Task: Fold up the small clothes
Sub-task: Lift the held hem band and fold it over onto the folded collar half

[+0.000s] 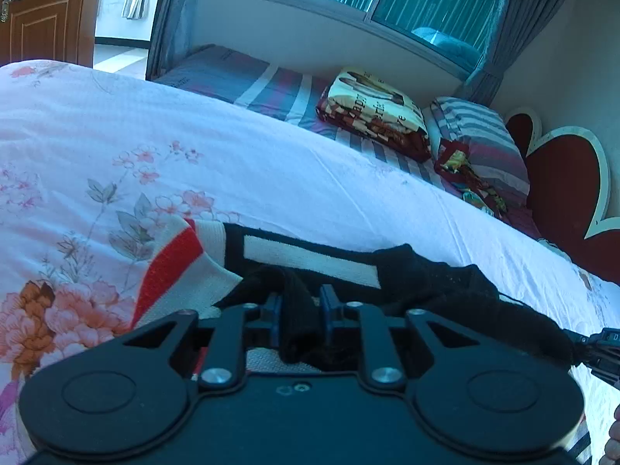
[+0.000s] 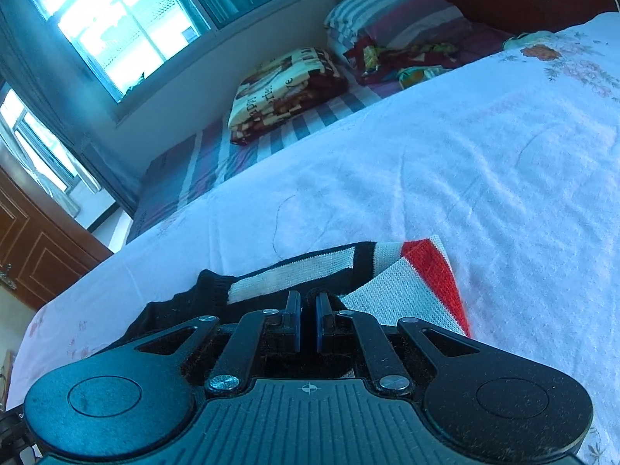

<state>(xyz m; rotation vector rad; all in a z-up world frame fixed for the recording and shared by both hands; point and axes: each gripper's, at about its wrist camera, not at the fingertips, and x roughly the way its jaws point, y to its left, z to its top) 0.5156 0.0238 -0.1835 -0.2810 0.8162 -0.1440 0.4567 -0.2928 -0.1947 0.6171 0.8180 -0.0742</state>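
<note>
A small knit sweater (image 1: 310,257), black with white and red bands, lies low over the floral bedspread (image 1: 193,135). My left gripper (image 1: 300,296) is shut on a bunched black fold of it. The right gripper shows at the far right edge of the left wrist view (image 1: 598,343), at the sweater's black end. In the right wrist view the sweater (image 2: 407,283) lies under my right gripper (image 2: 309,300), which is shut on a thin black edge of it.
The pale bedspread (image 2: 426,162) stretches ahead. Beyond it lie a striped sheet (image 1: 271,89), a folded printed blanket (image 1: 376,108), a striped pillow (image 1: 480,143) and a red heart-shaped headboard (image 1: 562,178). A window (image 2: 112,19) and a wooden door (image 1: 42,11) stand behind.
</note>
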